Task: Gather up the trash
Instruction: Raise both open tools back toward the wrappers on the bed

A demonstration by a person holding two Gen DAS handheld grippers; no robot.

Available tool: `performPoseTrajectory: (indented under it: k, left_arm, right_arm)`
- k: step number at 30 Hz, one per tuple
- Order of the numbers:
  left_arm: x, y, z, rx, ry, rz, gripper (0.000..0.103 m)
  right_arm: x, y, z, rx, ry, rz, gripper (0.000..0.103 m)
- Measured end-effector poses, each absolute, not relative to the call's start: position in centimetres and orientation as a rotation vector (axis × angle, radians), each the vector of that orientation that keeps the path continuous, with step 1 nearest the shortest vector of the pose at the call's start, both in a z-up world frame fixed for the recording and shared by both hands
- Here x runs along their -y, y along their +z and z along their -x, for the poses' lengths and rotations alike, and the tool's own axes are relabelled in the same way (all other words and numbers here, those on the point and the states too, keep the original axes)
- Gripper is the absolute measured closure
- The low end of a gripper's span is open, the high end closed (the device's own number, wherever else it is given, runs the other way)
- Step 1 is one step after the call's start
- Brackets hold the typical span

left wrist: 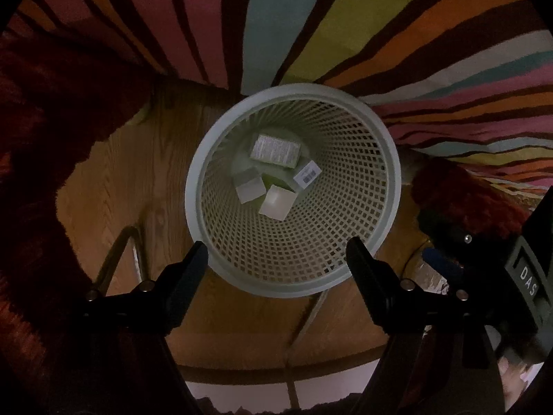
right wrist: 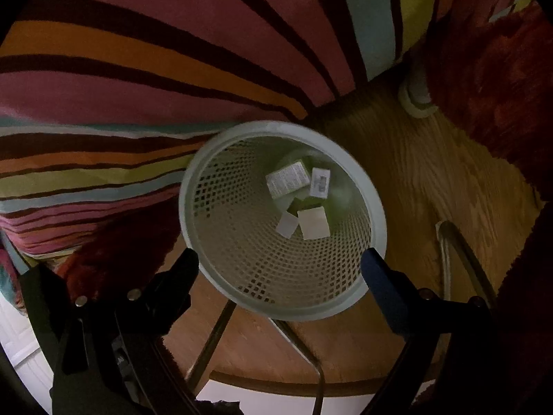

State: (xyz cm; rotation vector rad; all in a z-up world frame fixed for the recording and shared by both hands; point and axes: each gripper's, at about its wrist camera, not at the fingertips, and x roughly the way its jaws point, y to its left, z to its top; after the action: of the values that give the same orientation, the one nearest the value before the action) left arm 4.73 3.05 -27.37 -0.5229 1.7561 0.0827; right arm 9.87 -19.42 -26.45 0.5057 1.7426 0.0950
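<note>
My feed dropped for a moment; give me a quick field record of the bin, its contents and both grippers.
bin: pale round plastic mesh wastebasket, upright on wooden floor
contents: printed cardboard box, barcode label slip, two plain white square pieces
left gripper: open, empty, above the bin rim
right gripper: open, empty, above the bin rim
surroundings: striped multicoloured fabric, dark red shaggy rug

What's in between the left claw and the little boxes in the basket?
Nothing solid. In the left wrist view the left claw is open above the basket, with only air down to the boxes at the bottom.
</note>
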Motion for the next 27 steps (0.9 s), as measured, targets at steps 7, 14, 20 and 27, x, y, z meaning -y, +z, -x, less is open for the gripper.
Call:
performPoseTrajectory:
  k: [7,14,20,27]
  left_arm:
    - [-3.5,-24.8,-4.5,-1.672,0.065,0.503,0.023]
    - [-3.9,-20.2,-4.3,-1.52,0.071,0.439,0.023]
    - [-4.9,-13.0,-4.4,-1.228,0.084,0.341,0.023]
    - [-6.6,-6.2,-6.5,-0.963,0.094,0.292,0.023]
  right_arm:
    - [18.8,-23.7,-9.8,-1.65,0.15,-0.448,0.013]
    - [18.5,-17.8,-10.0,-1.435,0.211,-0.347,0.013]
    - [19.0,-11.0,-10.7,-1.154,0.243,-0.276,0.013]
    - [18.4,-5.4,-12.6,-0.905,0.274,-0.173,0.013]
